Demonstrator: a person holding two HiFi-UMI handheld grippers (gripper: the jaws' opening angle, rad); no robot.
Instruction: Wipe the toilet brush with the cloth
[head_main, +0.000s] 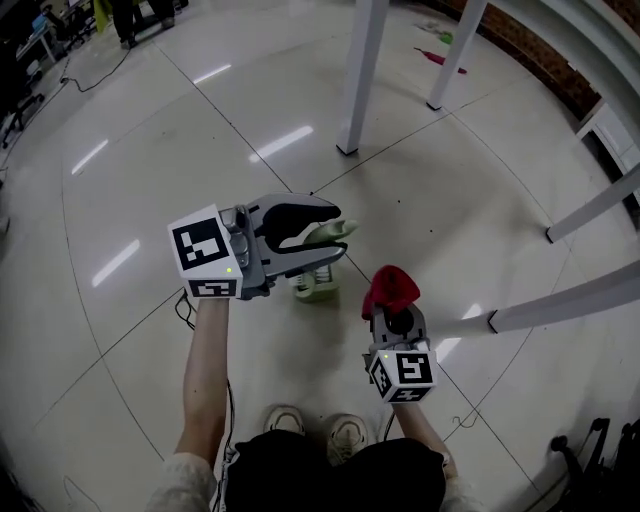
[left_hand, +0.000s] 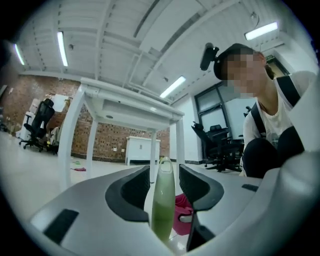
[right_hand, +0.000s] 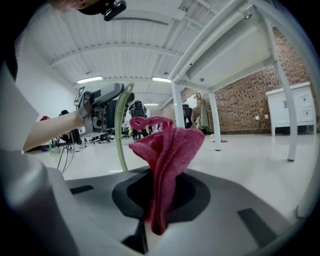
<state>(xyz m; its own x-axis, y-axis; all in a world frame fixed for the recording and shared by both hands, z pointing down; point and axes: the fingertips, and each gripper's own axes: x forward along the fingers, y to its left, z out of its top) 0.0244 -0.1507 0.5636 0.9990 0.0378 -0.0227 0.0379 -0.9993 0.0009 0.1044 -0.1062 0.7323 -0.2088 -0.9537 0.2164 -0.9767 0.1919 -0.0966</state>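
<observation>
A pale green toilet brush (head_main: 330, 233) stands upright in its light holder (head_main: 312, 291) on the floor. My left gripper (head_main: 340, 235) points level at the top of the handle. In the left gripper view the handle (left_hand: 163, 205) stands between the jaws of that gripper (left_hand: 164, 172), with a narrow gap on each side, so the gripper is open. My right gripper (head_main: 394, 314), lower and to the right, is shut on a red cloth (head_main: 390, 287). The cloth (right_hand: 167, 150) sticks up bunched from the right gripper (right_hand: 160, 192). The right gripper view also shows the brush handle (right_hand: 121, 135) and the left gripper (right_hand: 102, 107) to the left.
White table legs (head_main: 362, 70) rise beyond the brush, and white bars (head_main: 570, 300) cross the floor at the right. A black cable (head_main: 185, 310) hangs under my left arm. The person's shoes (head_main: 287, 420) are just below the holder. Office chairs (left_hand: 37, 125) stand far off.
</observation>
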